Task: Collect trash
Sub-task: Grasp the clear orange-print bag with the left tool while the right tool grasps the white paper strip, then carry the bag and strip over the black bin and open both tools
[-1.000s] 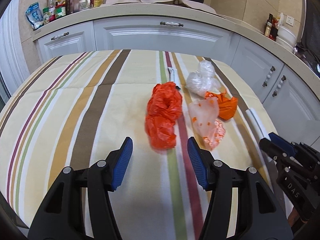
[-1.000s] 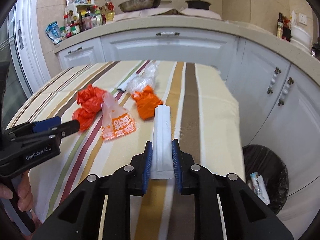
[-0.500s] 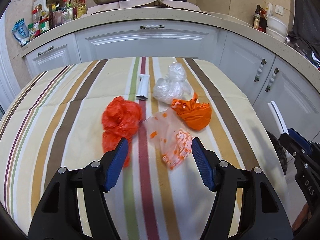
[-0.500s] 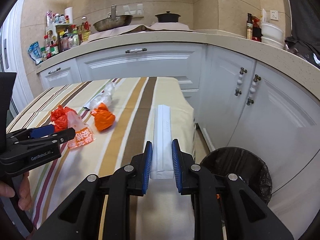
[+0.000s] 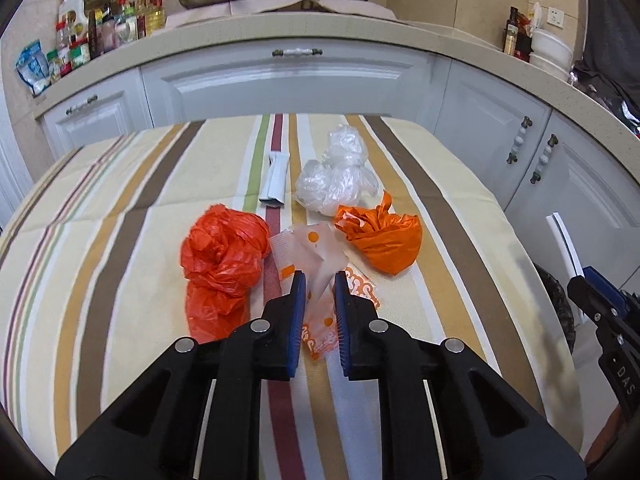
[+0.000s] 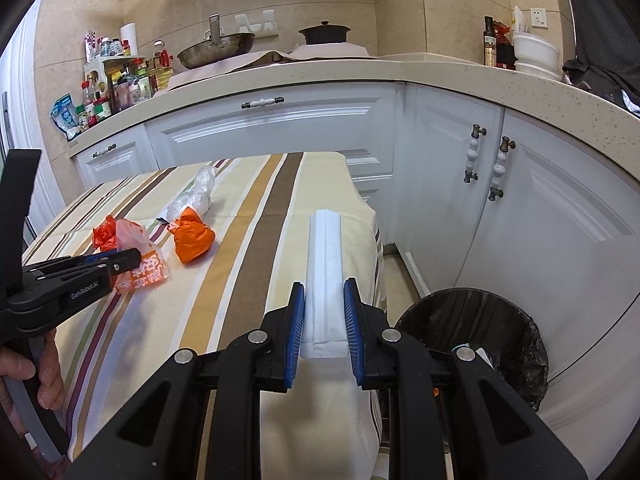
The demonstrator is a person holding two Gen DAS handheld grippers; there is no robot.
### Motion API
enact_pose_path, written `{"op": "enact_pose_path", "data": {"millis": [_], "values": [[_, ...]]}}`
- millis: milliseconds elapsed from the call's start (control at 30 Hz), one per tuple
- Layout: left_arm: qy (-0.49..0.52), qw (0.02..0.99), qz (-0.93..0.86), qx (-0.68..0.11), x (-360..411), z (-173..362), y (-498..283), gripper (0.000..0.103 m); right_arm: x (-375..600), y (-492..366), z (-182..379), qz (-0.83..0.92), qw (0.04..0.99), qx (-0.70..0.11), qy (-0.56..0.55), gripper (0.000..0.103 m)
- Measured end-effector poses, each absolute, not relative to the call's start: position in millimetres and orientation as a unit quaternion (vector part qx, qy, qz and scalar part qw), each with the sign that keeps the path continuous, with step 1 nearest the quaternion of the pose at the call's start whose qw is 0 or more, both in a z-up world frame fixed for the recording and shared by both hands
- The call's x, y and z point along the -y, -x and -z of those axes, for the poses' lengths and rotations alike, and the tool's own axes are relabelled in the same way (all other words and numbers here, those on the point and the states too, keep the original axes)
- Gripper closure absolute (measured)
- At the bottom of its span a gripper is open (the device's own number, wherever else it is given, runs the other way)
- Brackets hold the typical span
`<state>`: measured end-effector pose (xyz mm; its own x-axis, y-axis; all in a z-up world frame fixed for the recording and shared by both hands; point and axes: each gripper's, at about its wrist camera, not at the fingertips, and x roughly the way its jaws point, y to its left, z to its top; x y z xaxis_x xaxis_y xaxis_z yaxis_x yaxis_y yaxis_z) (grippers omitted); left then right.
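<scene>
White kitchen cabinets point(image 5: 296, 80) ring a table under a striped cloth point(image 5: 120, 208). On it lie four crinkled plastic bags: one red point(image 5: 224, 252), one orange point(image 5: 384, 240), one clear point(image 5: 336, 176), and one translucent orange-printed bag point(image 5: 312, 256) at the centre, where the left gripper point(image 5: 320, 284) is closing on its film. At 12 o'clock lies a flat white sachet point(image 5: 276, 180). The right gripper point(image 6: 324, 300) pinches a long white packet point(image 6: 326, 264); a black-lined bin point(image 6: 480, 332) stands at its 4 o'clock.

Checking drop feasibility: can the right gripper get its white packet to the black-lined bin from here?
Probably yes: right gripper grips the white packet; the bin stands open beside the table, nothing between.
</scene>
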<state>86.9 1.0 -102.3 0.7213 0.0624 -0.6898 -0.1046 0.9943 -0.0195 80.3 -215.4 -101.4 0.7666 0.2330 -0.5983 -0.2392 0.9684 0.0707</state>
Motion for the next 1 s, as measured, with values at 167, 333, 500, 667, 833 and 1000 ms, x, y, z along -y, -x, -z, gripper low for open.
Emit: {"op": "enact_pose_path", "data": {"millis": [167,333,500,667,833,1000], "values": [[0.014,0.934,-0.043,-0.356,-2,96,-71,0.089,214,-79,99,-0.126,0.941,-0.315,0.007,0.082],[0.005,0.936,-0.042,-0.35,-5,94,-58,0.089,208,-78,97,-0.129,0.941,-0.313,0.013,0.082],[0.007,0.937,-0.039,-0.347,-7,93,-53,0.089,203,-75,95,-0.133,0.942,-0.309,0.02,0.082],[0.005,0.941,-0.028,-0.337,3,86,-52,0.089,209,-73,92,-0.123,0.945,-0.304,0.018,0.082],[-0.014,0.947,-0.005,-0.322,31,78,-52,0.089,227,-70,88,-0.102,0.95,-0.295,0.009,0.082],[-0.036,0.949,0.034,-0.312,71,70,-58,0.089,255,-65,85,-0.071,0.955,-0.289,-0.003,0.082]]}}
